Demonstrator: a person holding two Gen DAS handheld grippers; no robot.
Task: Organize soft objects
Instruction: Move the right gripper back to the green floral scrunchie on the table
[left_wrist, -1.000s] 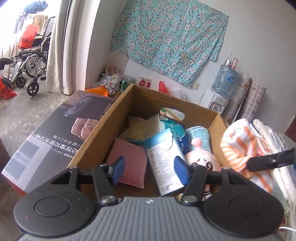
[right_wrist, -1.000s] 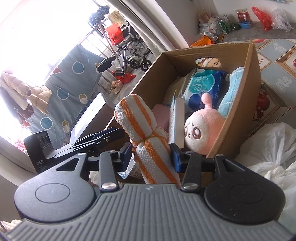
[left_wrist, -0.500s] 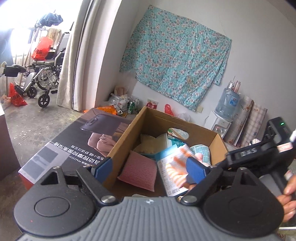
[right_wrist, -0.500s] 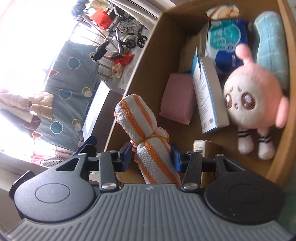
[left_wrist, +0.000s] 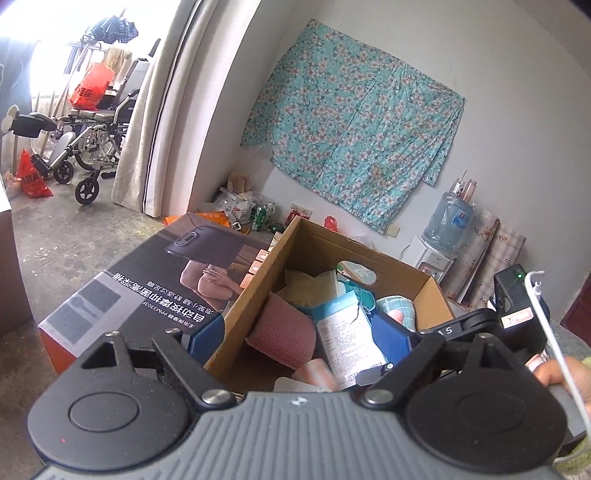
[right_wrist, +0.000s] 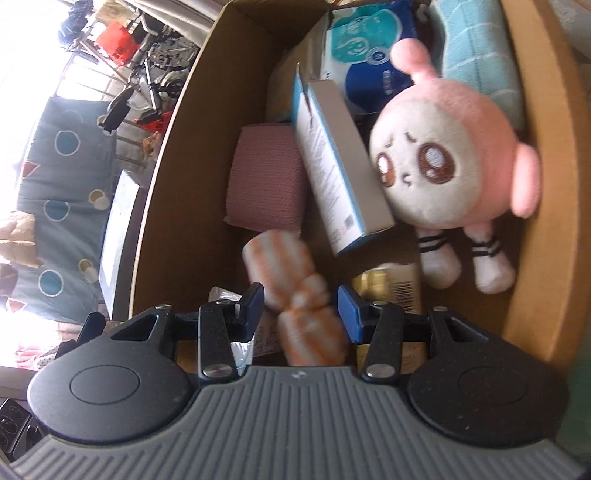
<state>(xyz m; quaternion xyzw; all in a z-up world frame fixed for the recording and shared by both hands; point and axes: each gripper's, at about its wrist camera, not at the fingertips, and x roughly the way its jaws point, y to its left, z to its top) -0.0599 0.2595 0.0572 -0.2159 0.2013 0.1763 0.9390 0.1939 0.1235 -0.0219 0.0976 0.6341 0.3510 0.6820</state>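
An open cardboard box (left_wrist: 255, 280) (right_wrist: 173, 136) holds soft things. My right gripper (right_wrist: 301, 306) is over its near end with its jaws open. A knotted orange-and-white striped towel (right_wrist: 295, 288) sits blurred between the jaws, free of the pads, inside the box. Beside it lie a pink plush toy (right_wrist: 443, 162), a pink knitted cloth (right_wrist: 264, 184) (left_wrist: 284, 332), a white and blue carton (right_wrist: 340, 166) (left_wrist: 347, 339), a blue wipes pack (right_wrist: 369, 48) and a teal towel (right_wrist: 480, 48). My left gripper (left_wrist: 299, 338) is open and empty at the box's near edge.
A large dark printed carton (left_wrist: 147, 288) lies left of the box. A water dispenser (left_wrist: 443, 236) and rolled mats stand by the far wall. A wheelchair (left_wrist: 88, 147) is far left. A hand holds the right gripper's body (left_wrist: 517, 317) on the right.
My right gripper moved down into the box and opened, letting go of the striped towel, which has dropped lower. My left gripper opened wider and drew back a little.
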